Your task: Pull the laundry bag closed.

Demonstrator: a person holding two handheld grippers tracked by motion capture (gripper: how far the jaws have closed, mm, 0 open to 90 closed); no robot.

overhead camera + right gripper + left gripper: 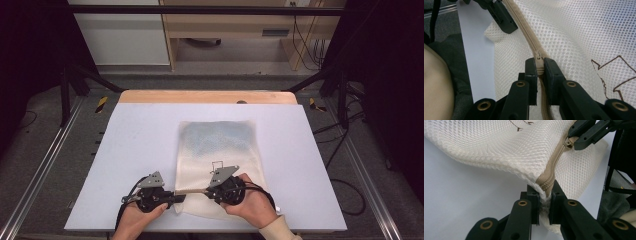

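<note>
With the left claw clamped on the mesh bag corner, the right claw — pinching the zipper pull — should probably travel straight along the zipper, the fabric kept taut.

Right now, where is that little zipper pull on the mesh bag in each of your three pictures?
High view: zipper pull lies low centre, at the right gripper.
Left gripper view: upper right, between the far jaws.
Right gripper view: centre, pinched by its own jaws.
Shared landmark: the tan zipper tape.
</note>
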